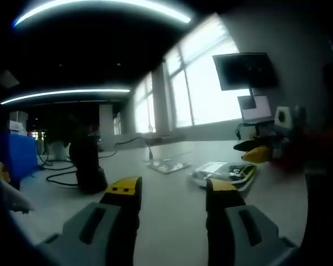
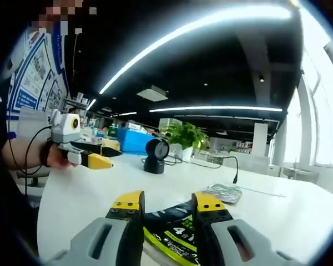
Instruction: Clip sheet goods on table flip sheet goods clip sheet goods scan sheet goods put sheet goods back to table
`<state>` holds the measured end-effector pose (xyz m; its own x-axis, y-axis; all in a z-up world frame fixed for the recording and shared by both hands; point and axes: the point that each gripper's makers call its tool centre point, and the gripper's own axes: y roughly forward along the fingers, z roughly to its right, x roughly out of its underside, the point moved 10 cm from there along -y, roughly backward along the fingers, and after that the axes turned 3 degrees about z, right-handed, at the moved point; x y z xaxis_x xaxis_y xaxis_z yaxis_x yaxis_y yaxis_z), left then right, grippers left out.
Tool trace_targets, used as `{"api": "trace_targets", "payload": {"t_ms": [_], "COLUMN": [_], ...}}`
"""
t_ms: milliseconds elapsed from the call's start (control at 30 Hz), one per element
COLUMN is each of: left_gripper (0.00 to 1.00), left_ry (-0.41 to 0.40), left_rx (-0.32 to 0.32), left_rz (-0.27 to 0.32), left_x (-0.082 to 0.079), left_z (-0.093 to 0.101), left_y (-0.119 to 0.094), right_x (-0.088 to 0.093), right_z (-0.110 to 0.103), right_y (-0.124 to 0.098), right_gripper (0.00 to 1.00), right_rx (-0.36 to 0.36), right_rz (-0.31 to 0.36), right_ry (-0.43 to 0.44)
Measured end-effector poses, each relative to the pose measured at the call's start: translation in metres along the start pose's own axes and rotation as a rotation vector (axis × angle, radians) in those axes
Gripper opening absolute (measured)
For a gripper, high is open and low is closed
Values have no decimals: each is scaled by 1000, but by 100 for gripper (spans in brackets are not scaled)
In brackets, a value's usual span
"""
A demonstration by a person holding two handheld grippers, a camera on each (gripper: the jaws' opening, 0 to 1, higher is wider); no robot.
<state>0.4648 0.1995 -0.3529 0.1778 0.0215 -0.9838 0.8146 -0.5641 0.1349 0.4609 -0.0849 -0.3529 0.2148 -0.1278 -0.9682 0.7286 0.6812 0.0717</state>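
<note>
On the white table lies a dark packet with green and yellow print, flat, just ahead of the right gripper. Its jaws stand apart and hold nothing; the packet shows between them, but I cannot tell if they touch it. A second, silvery packet lies further away. Behind them stands a black scanner with a cable. The left gripper is above bare table, jaws apart and empty; in the right gripper view a hand holds it up at the left. Near it, in the left gripper view, lie flat packets.
</note>
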Motion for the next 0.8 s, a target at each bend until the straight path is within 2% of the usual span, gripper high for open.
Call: {"api": "trace_targets", "payload": {"t_ms": [167, 433, 800], "left_gripper": [39, 39, 39], "left_ry": [0, -1, -4], "left_rx": [-1, 0, -1], "left_rz": [-1, -5, -4], "left_x": [0, 1, 0], "left_z": [0, 0, 1], "left_y": [0, 1, 0], "right_x": [3, 8, 14], "right_z": [-12, -25, -23], "right_y": [6, 14, 16], "right_gripper": [29, 29, 28], "right_rx": [-32, -86, -87], "right_rz": [-39, -77, -118], "right_ry": [-91, -190, -211]}}
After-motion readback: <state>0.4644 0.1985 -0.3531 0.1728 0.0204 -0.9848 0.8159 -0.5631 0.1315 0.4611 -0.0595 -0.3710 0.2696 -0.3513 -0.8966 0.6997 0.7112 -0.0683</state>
